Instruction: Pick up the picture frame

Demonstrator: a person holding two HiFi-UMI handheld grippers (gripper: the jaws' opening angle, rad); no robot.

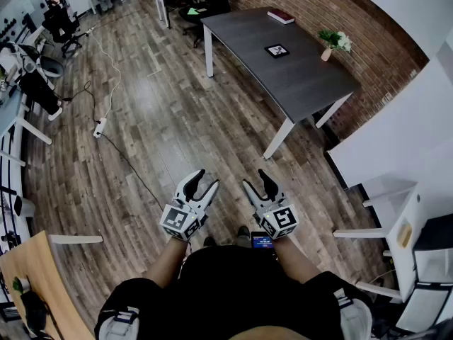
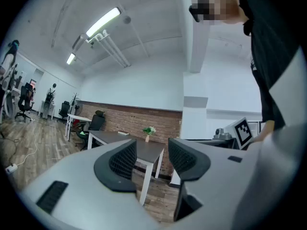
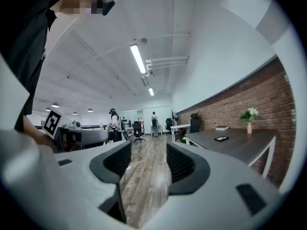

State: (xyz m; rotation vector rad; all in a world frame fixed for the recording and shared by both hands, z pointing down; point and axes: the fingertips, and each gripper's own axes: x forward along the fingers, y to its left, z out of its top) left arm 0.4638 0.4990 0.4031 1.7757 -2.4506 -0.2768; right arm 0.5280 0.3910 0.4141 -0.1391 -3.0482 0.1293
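Observation:
A small black picture frame [image 1: 277,50] lies flat on a dark grey table [image 1: 304,83] far ahead by the brick wall; in the right gripper view the frame [image 3: 221,138] shows small on the tabletop. My left gripper [image 1: 203,182] and right gripper [image 1: 256,180] hang side by side over the wooden floor, close to my body and far from the table. Both stand open with nothing between their jaws. In the left gripper view my left gripper [image 2: 151,158] points level at the table [image 2: 120,139].
On the table stand a vase of flowers [image 1: 333,42] and a red book [image 1: 281,16]. Office chairs [image 1: 60,27] and desks line the far left. A power strip with its cable [image 1: 100,127] lies on the floor. A white shelf unit [image 1: 396,232] stands at right.

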